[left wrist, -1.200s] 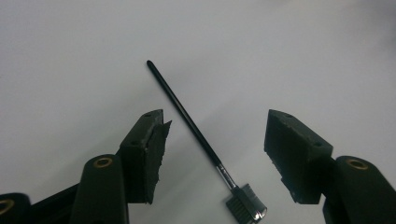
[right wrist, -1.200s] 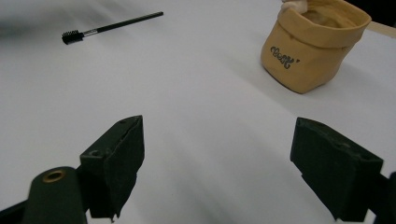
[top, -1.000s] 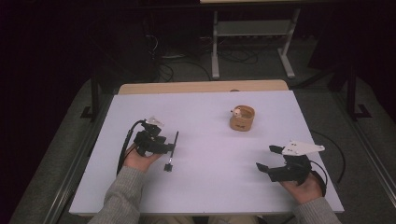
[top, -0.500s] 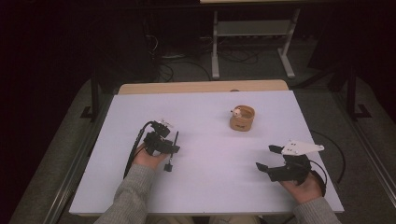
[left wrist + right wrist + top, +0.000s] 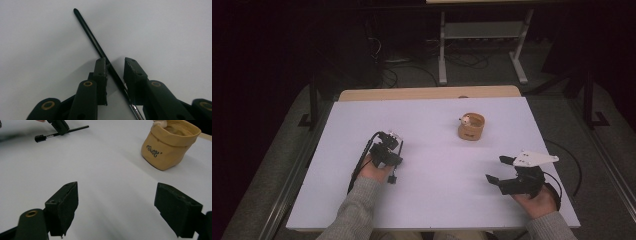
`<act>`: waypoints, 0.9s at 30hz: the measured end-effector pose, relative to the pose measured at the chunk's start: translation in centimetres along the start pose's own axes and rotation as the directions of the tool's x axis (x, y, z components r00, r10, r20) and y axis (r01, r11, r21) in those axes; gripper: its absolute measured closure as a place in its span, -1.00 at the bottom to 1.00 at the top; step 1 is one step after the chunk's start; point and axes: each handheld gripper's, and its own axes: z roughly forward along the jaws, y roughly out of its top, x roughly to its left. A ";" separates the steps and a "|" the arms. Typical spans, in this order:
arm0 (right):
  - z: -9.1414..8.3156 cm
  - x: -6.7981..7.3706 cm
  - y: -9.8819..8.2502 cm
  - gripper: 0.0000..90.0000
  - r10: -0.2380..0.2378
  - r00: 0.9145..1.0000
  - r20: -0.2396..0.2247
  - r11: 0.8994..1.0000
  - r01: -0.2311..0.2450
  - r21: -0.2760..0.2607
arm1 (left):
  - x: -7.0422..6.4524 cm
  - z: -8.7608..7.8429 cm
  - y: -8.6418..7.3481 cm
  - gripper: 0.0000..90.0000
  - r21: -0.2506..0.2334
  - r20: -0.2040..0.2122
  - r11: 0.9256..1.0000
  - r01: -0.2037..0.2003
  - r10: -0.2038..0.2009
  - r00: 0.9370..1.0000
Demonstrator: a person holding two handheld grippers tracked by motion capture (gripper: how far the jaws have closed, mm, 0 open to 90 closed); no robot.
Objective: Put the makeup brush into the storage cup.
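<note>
On the table (image 5: 427, 120): one thin black brush (image 5: 92, 40); one tan pouch (image 5: 471, 127), one small white item (image 5: 465, 119) at its rim; two hand-held grippers, left gripper (image 5: 388, 150) and right gripper (image 5: 498, 169); two hands in grey sleeves.

slim black brush (image 5: 100, 48) – lying flat on white table (image 5: 437, 150)

The tan pouch (image 5: 170, 147) bears small dark curly lettering, not clearly readable.
</note>
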 end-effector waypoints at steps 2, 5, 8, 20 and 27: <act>0.0 0.1 0.1 -0.59 -0.006 1.000 0.002 1.000 0.006 -0.001 | -0.2 0.0 0.0 0.70 0.002 -0.005 1.000 -0.002 0.002 1.000; 0.0 0.1 0.2 -0.59 -0.006 1.000 0.000 1.000 0.006 -0.008 | 0.0 0.0 0.0 0.72 0.000 0.010 1.000 0.009 -0.009 1.000; 0.1 0.2 0.2 -0.59 -0.006 1.000 -0.003 1.000 0.006 0.000 | 0.3 0.0 0.0 0.76 -0.006 0.021 1.000 0.028 -0.028 0.999; 0.3 0.4 0.2 -0.59 -0.014 1.000 -0.009 1.000 0.014 0.007 | 0.8 0.0 0.0 0.90 -0.002 0.041 1.000 0.016 -0.016 0.999; 0.5 0.4 0.1 -0.59 -0.017 1.000 -0.014 1.000 0.017 0.009 | 0.9 -0.3 -0.2 0.90 0.012 0.060 1.000 -0.011 0.010 0.998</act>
